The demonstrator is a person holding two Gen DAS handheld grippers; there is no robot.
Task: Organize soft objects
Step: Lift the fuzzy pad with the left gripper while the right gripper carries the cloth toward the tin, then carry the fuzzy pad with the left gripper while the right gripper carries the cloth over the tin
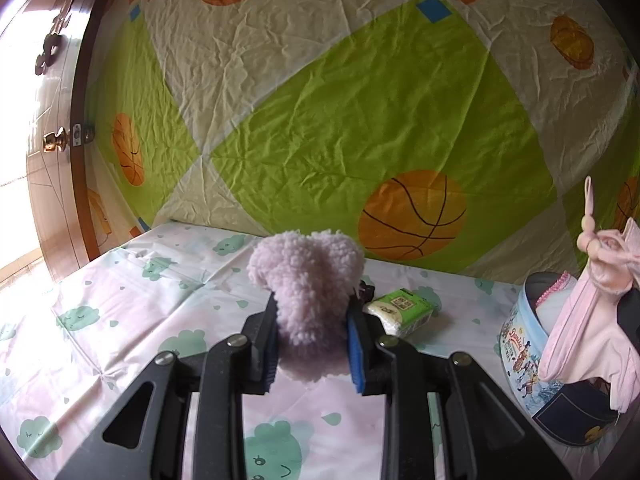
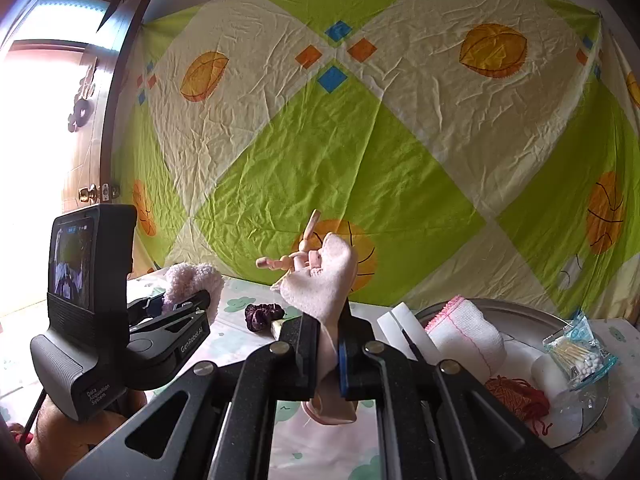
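Left wrist view: my left gripper (image 1: 314, 344) jaws clamp a fluffy lilac fleece plush piece (image 1: 308, 300), long axis running straight out ahead and up over the desk (image 1: 120, 320); the round printed tin (image 1: 532, 376) lies to the right. Right wrist view: my right gripper (image 2: 330, 352) jaws pinch a thin pale pink sock (image 2: 324, 280), toe upward, wooden beaded clip (image 2: 296, 256) on it; the silver round tray (image 2: 520, 312) sits just right, nearer this hand.
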